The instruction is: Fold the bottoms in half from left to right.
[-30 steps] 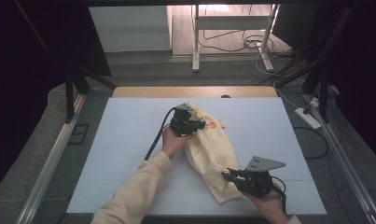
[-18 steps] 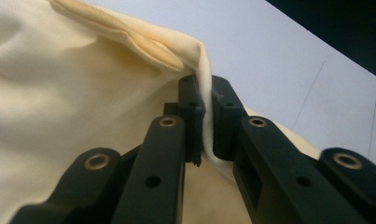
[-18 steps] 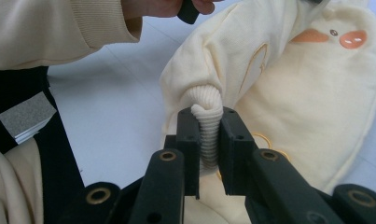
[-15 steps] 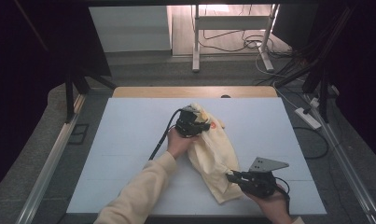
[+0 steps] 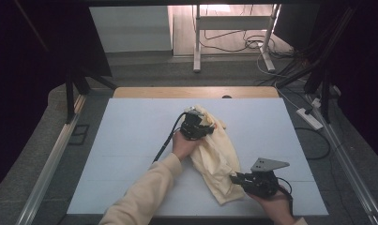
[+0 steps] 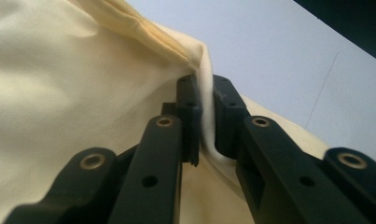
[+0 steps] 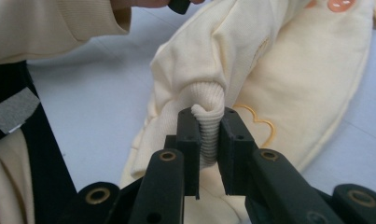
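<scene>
Garment: a pale yellow sweatshirt (image 5: 217, 159) lies bunched in a long strip on the white table (image 5: 130, 140), running from the far middle toward the near right; a small orange motif (image 7: 340, 4) and an orange outline stitched on the cloth show in the right gripper view.
Step in hand: folding or gathering the garment, I judge, with both ends held at once.
Left gripper (image 5: 203, 129): closed on a thin fold of the sweatshirt at its far end; in the left gripper view the cloth (image 6: 207, 93) is pinched between the two black jaws. Those jaws have just eased open slightly, yet the fold sits between them.
Right gripper (image 5: 234, 178): clamped on the ribbed cuff (image 7: 209, 126) at the near end, the knit squeezed upright between the jaws.
Next move: probably carrying one held end toward the other, or laying the far end down; it calls for keeping the thin fold from slipping out of the left jaws and the cuff from twisting.
Left hand (image 5: 184, 145): reaches in from the near side, cream sleeve (image 5: 144, 192) along the forearm, gripper pointing right and down onto the cloth.
Right hand (image 5: 273, 206): low at the near right edge of the table, gripper level and aimed left, grey plate (image 5: 268, 165) on top.
</scene>
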Tool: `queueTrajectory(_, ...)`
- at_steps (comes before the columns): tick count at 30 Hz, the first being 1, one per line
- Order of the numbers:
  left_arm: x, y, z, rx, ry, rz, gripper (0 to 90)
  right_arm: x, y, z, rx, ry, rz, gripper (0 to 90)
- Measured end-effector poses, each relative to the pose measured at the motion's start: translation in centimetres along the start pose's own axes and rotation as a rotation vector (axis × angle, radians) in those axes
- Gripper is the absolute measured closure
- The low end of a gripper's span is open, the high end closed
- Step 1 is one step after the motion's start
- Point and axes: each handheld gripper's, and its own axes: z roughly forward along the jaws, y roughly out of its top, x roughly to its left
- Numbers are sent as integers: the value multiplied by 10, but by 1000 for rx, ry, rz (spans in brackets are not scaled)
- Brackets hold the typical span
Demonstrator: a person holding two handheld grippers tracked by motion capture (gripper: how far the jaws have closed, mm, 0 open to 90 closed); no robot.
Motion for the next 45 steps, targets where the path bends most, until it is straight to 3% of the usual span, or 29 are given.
queueTrajectory(19,-3,-1,4,-5,-3,10,775,-2,-4,-3,32,-6,16,812)
queueTrajectory(23,-3,0,3,-9,-13,12,728,-3,-4,-2,36,-8,20,812)
queueTrajectory(25,-5,0,2,-14,14,17,670,-3,-4,-2,40,-8,24,810)
queueTrajectory(26,-6,1,0,-26,36,16,594,-3,-4,-3,39,-6,24,801)
queueTrajectory(28,-8,3,-6,-56,40,9,455,-4,-4,-3,39,3,14,706)
queueTrajectory(31,-10,6,-14,-77,39,3,372,-5,-7,-2,48,-11,9,574)
queueTrajectory(37,-12,5,-27,-77,36,27,354,-7,-3,-6,-6,-53,39,390)
queueTrajectory(45,-12,-4,-48,-78,52,42,356,-12,0,-9,-35,-82,43,364)
